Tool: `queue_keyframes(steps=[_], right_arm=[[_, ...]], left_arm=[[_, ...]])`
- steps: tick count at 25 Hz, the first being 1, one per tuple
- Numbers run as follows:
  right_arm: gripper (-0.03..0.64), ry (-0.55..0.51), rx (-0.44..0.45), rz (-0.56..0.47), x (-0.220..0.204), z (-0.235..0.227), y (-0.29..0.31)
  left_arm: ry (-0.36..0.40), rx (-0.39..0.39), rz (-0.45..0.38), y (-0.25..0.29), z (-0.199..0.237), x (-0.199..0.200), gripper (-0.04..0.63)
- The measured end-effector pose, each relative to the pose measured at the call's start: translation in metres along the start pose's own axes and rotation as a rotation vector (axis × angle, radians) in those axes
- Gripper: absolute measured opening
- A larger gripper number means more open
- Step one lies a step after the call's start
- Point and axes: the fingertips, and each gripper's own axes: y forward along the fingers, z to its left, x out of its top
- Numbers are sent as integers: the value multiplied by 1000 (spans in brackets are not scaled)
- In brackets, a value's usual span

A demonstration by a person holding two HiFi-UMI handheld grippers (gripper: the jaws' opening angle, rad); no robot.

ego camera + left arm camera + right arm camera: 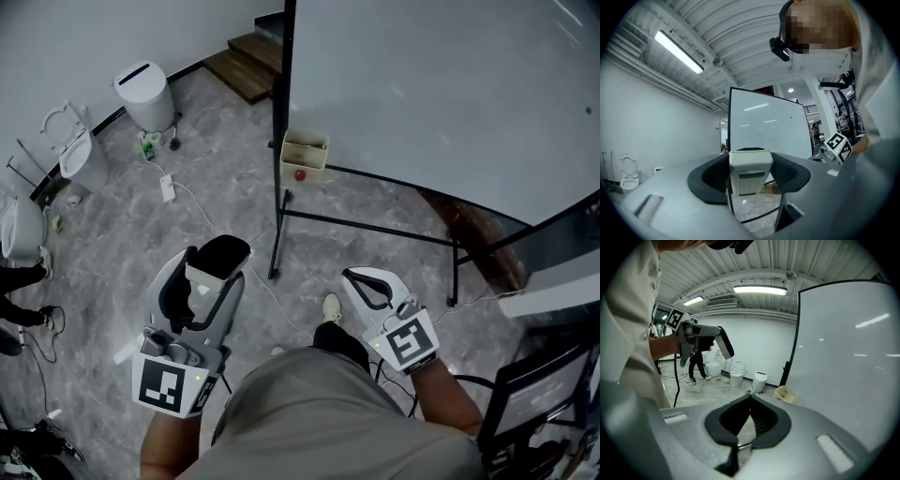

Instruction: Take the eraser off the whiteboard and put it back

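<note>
Between the jaws of the left gripper (212, 264) sits the eraser (750, 171), a pale ribbed block. The black pads clamp it from both sides, and the jaws stand fairly wide because the block fills the gap. This gripper is held low at the person's left and points about level toward the whiteboard (431, 94). In the left gripper view the board stands ahead, well apart from the eraser.

The right gripper (358, 276) is at the person's right and tilts a little downward. Its jaws are pressed together with nothing between them. In the right gripper view the board fills the right side of the picture, so this gripper is beside it but not touching.

A small beige box (305, 153) hangs on the board's left post with a red thing in it. The board's face looks bare in all three views.

The first half of the task looks done, since the eraser is off the board and firmly held. What seems left is the return:
- carry the eraser up to the board's face;
- set its flat side against the surface, where it presumably clings;
- open the left jaws and draw back.

The right gripper appears to have no part in this. Which spot on the board the eraser belongs to cannot be told.
</note>
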Motion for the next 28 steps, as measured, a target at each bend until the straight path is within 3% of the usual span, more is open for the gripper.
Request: queue_keyframes(steps=[18,23,28], right_arm=[[2,117,-80,15,-43,-155,-18],[2,165,-99,37,-71,-193,-25],[2,168,-114,60,-96,-227,-37]], left_arm=[[-23,-45,153,219,-25,-60,276],[-43,6,235,269,-21,-90,276],[-35,29,261,308,-23,-125,275]])
